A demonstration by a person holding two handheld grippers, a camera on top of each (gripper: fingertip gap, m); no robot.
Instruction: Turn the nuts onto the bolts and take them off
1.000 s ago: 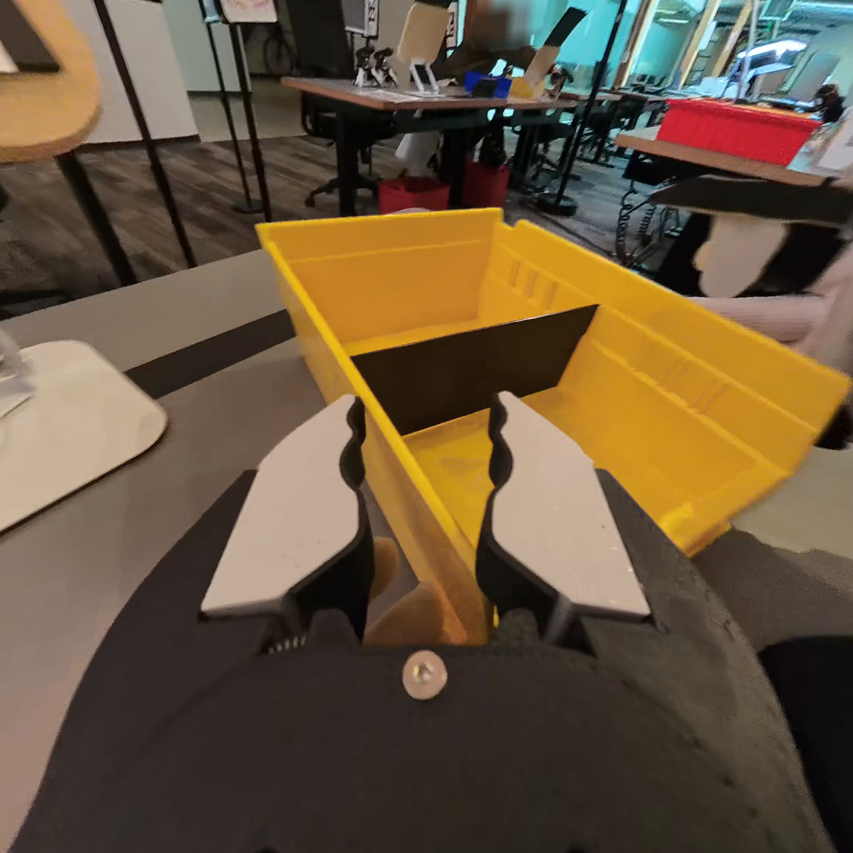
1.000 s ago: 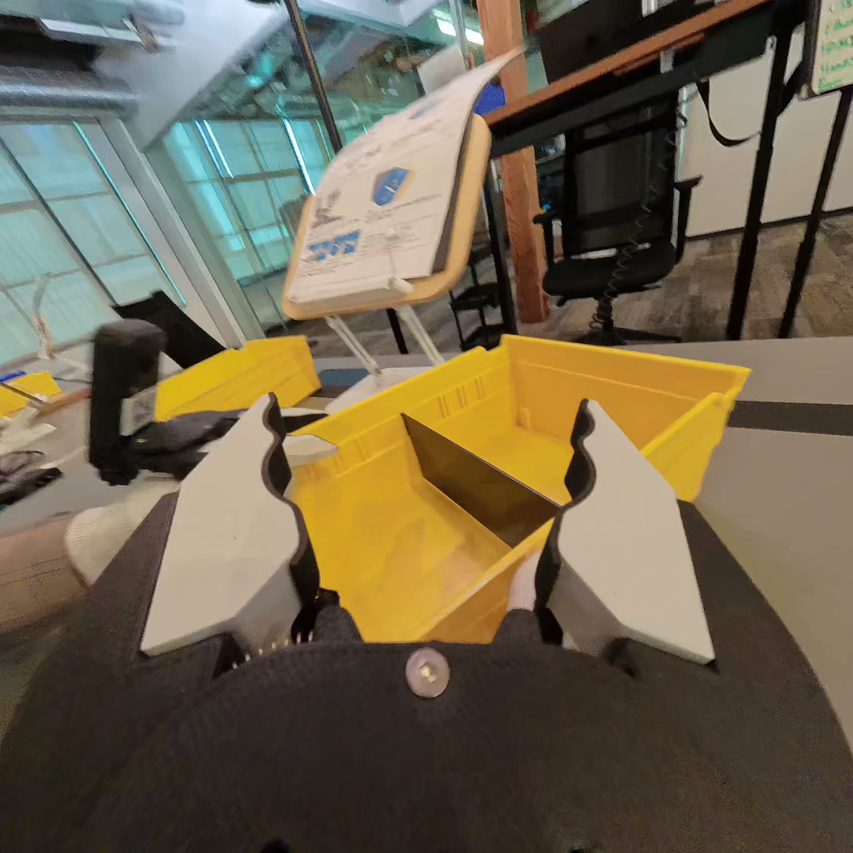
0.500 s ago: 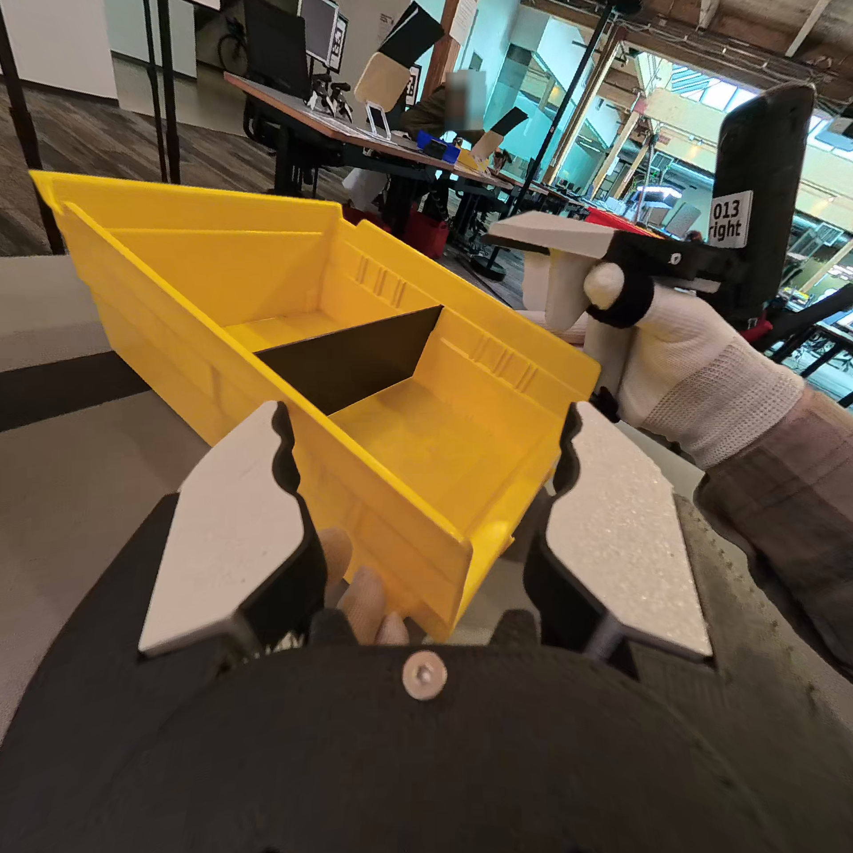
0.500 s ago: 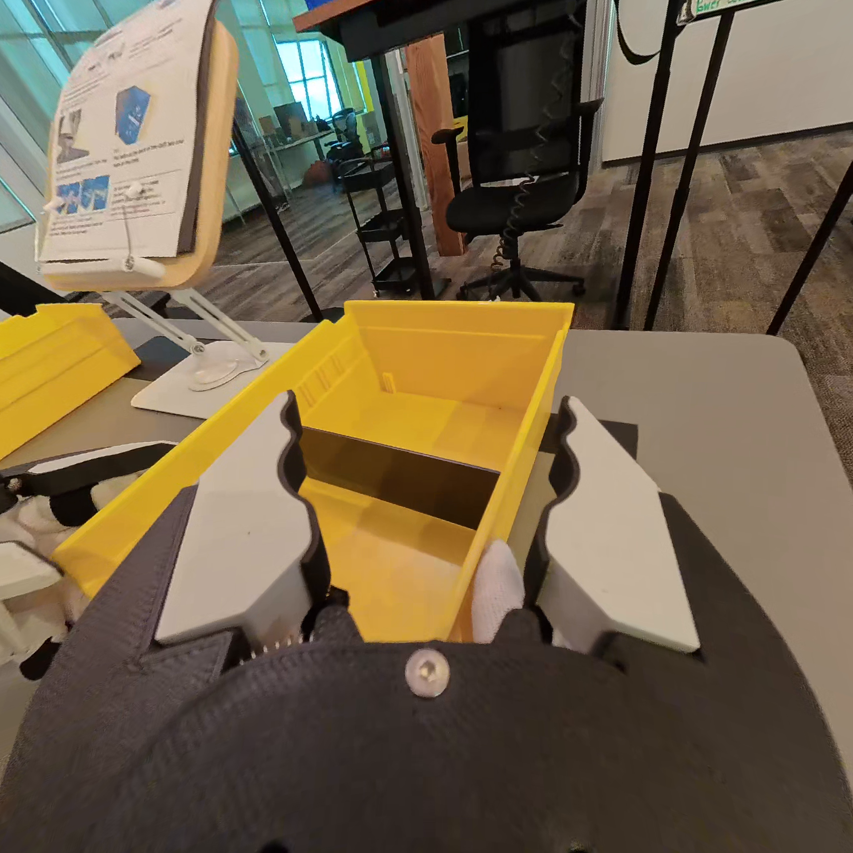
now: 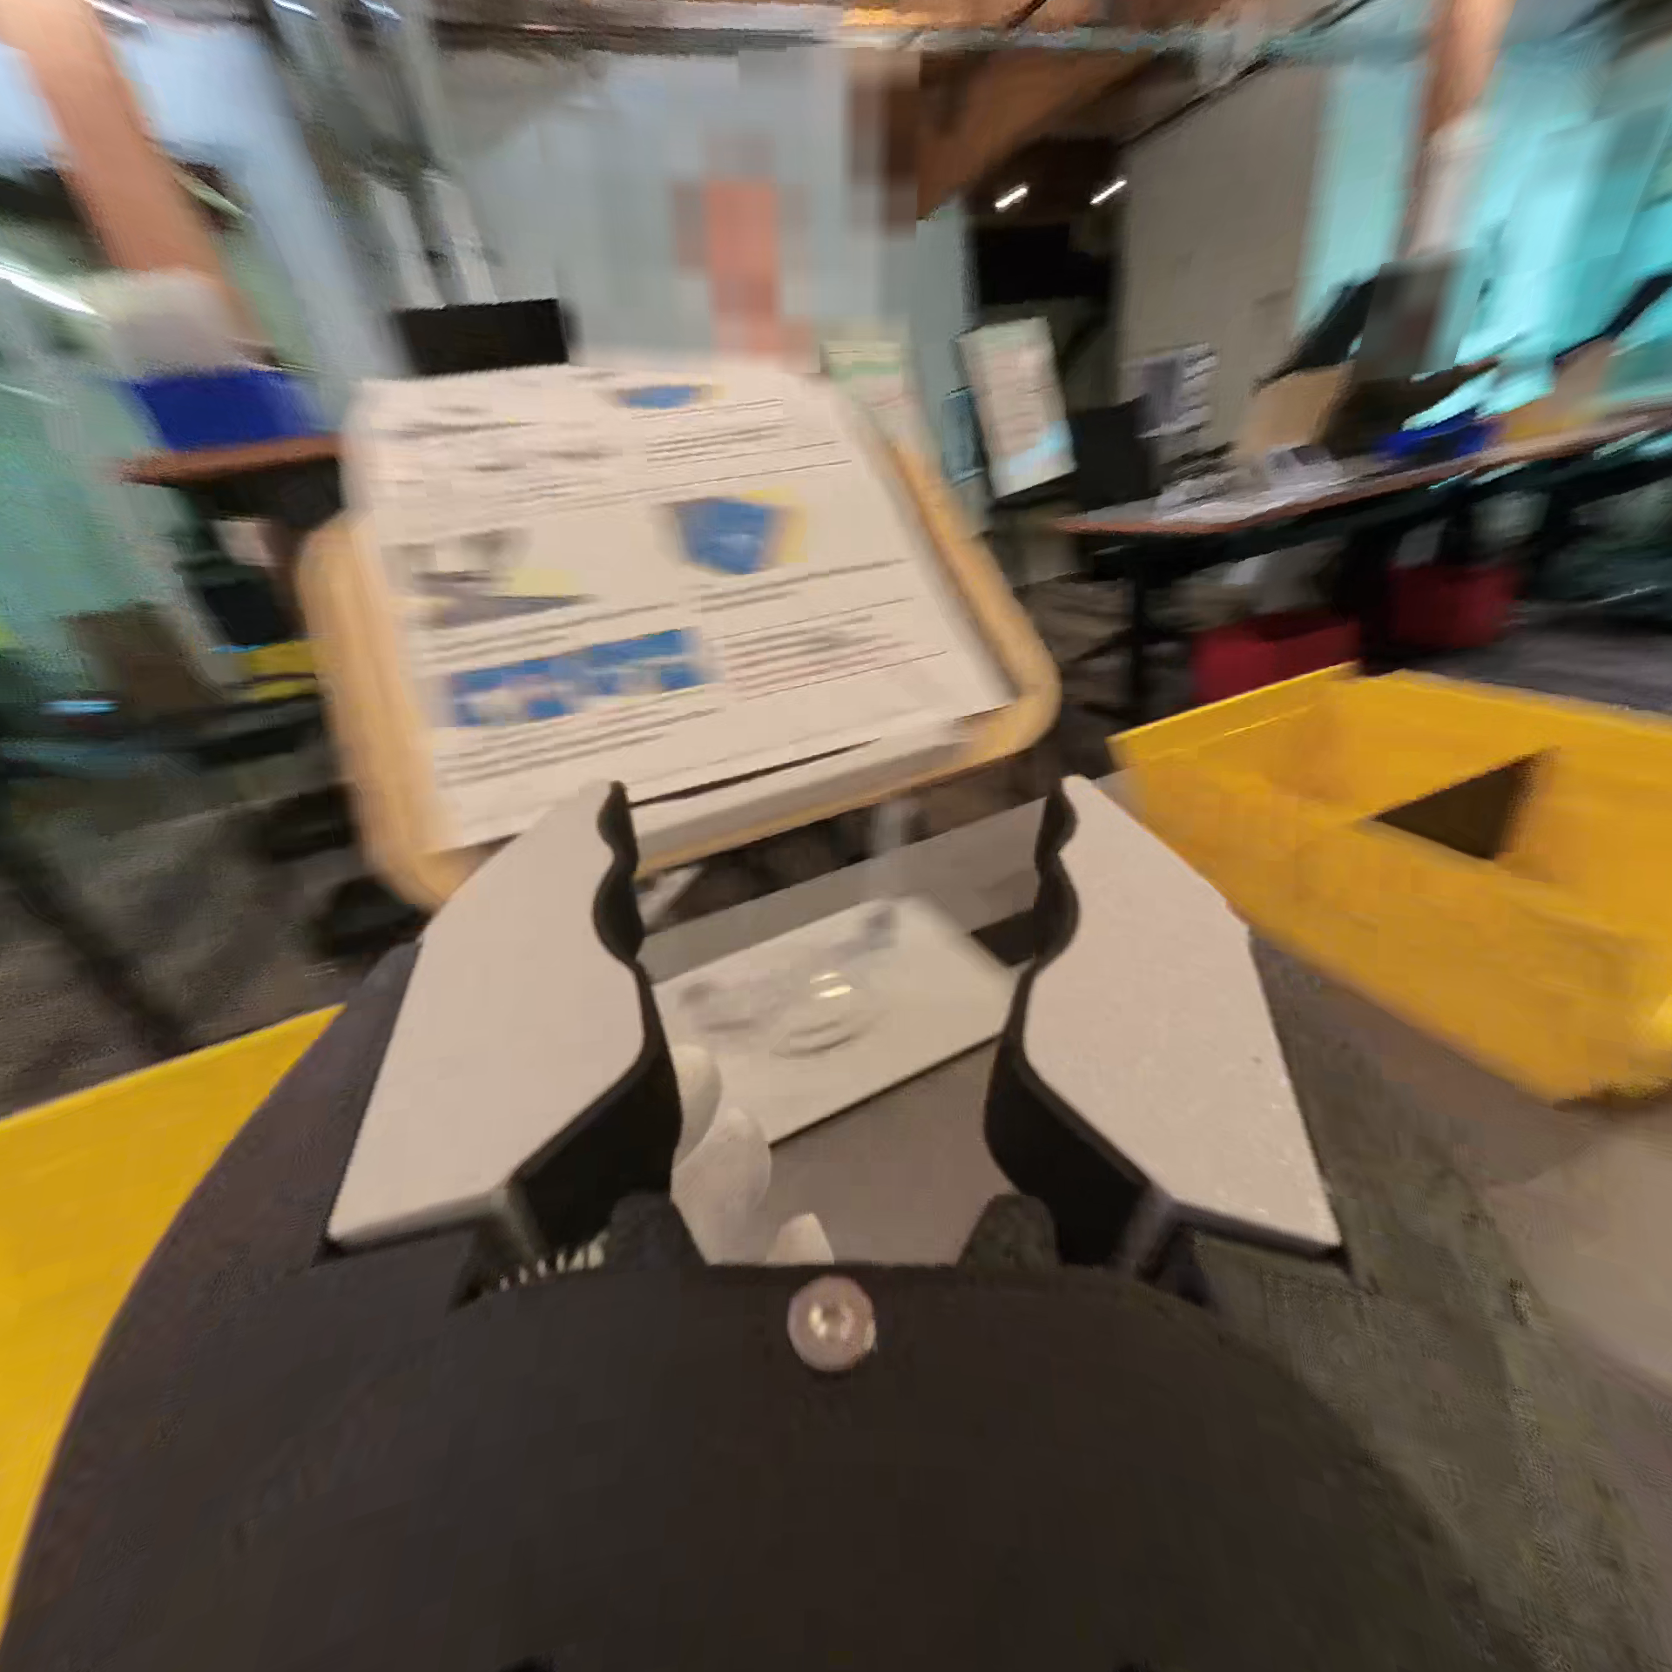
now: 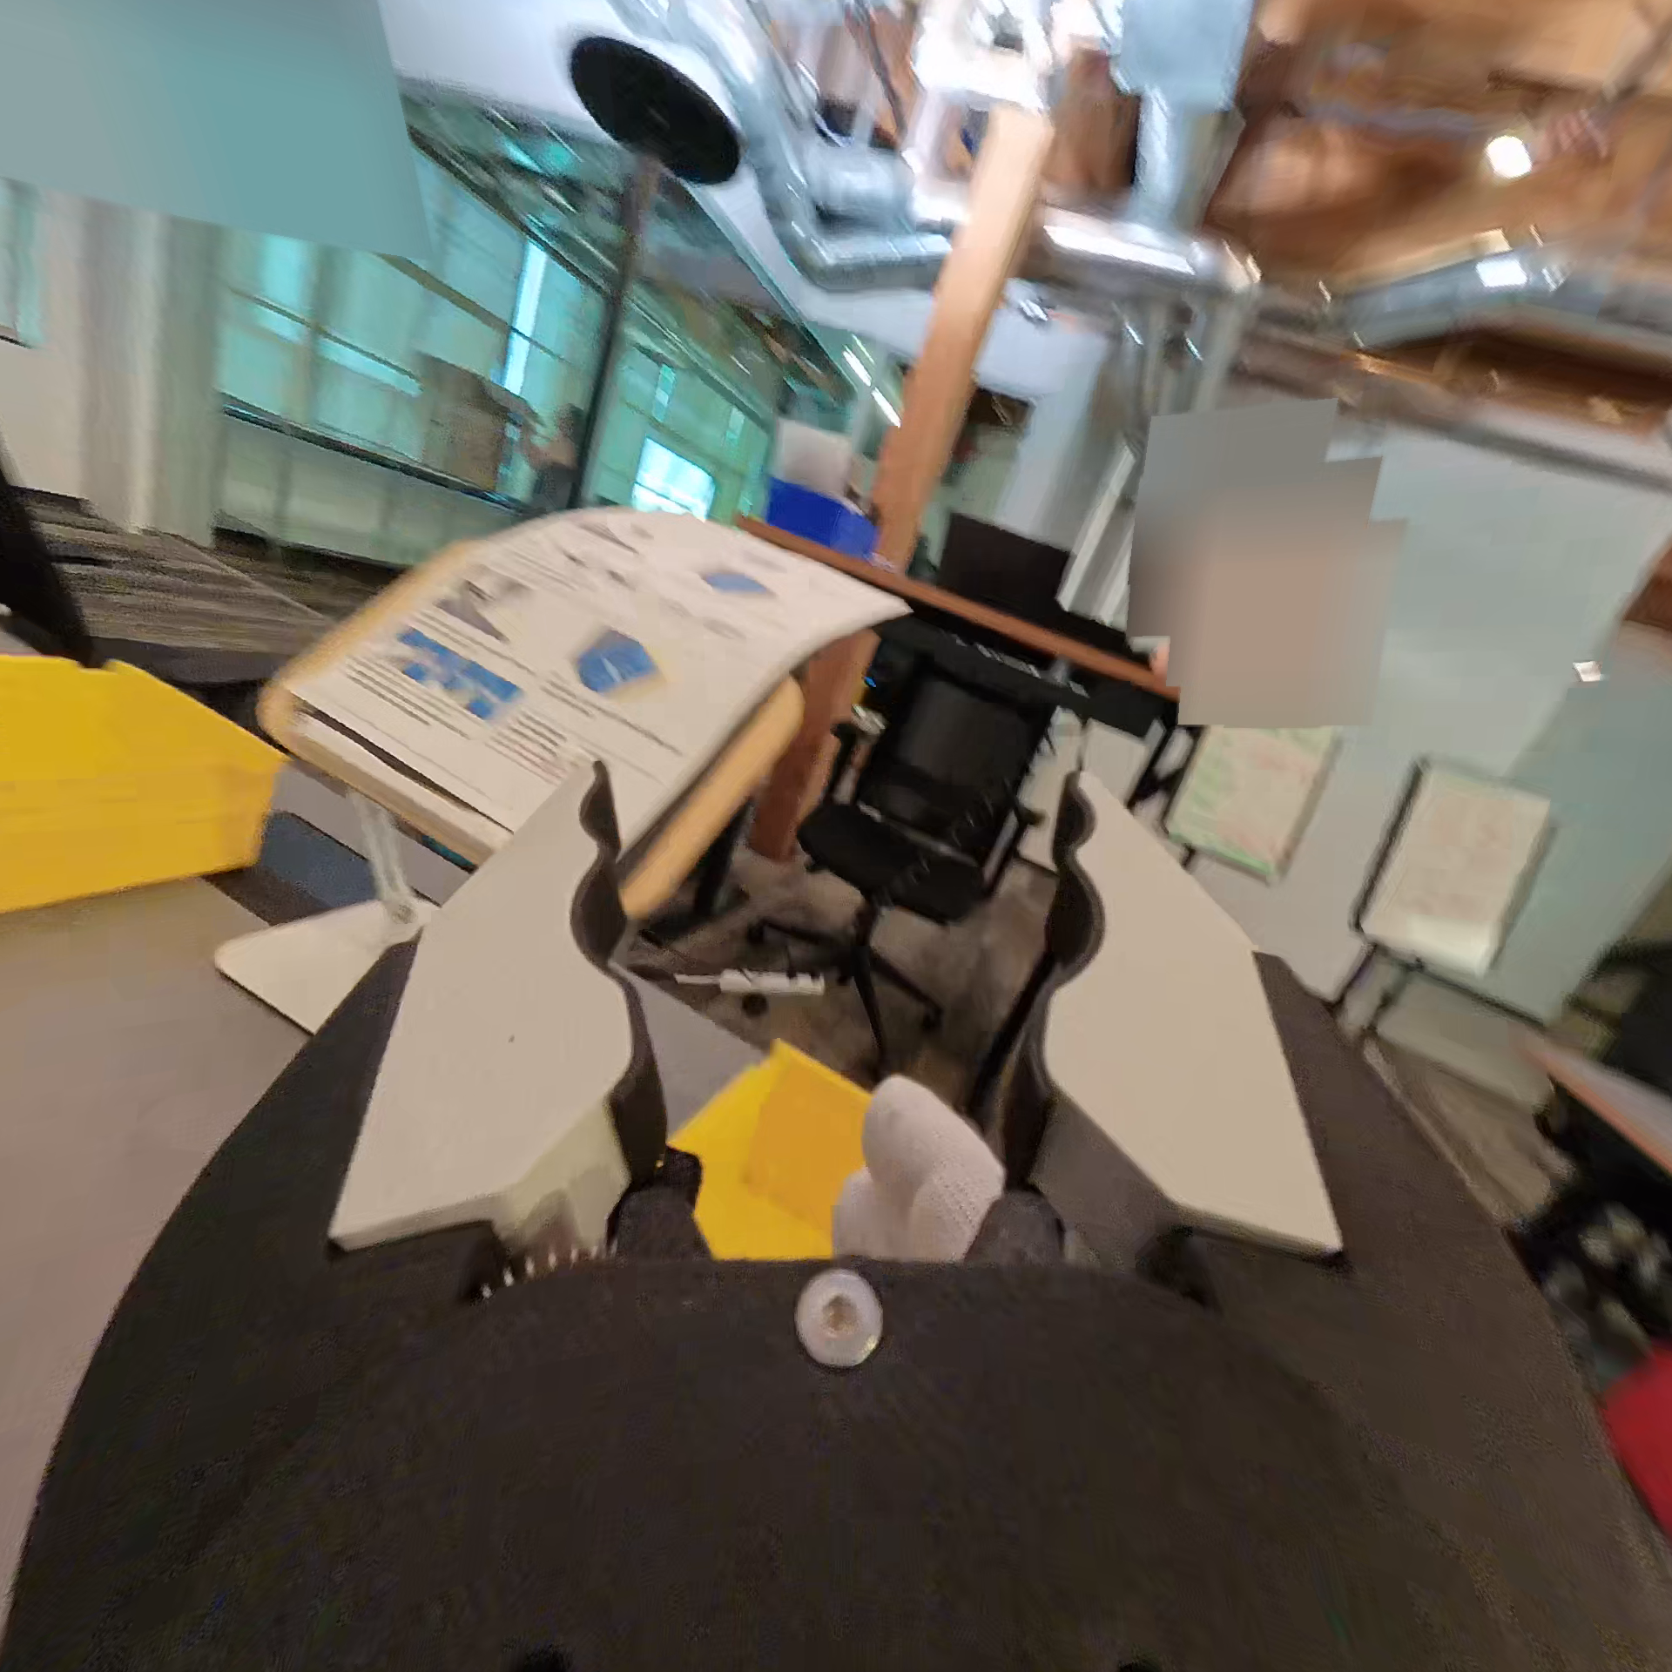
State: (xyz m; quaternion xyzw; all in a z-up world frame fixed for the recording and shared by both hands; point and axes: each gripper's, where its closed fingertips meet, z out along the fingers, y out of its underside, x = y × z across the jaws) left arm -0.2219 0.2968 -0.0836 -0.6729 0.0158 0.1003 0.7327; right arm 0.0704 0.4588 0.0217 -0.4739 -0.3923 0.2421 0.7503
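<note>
While gaping, left gripper [image 5: 832,859] empty

Bright, even daylight from the windows [image 6: 299,362]; both views smear with motion blur (edges bowed, wide-angle), shadows soft.

The whole picture is blurry. The left claw [image 5: 832,914] has its two grey fingers [image 5: 507,1013] wide apart with nothing between them. A white gloved fingertip [image 5: 724,1167] peeks up just behind the fingers, near the left one. Past the claw, a flat white base [image 5: 850,1013] lies on the grey worktop [image 5: 1448,1267]. Above it a wooden board [image 5: 995,651] leans back and holds a sheet of paper [image 5: 651,561] with blue pictures. A yellow bin [image 5: 1411,859] sits on the worktop to the right, with a dark divider [image 5: 1466,814] inside it. Another yellow bin [image 5: 99,1203] shows at the left edge. Far behind are desks and a red box [image 5: 1276,651].
</note>
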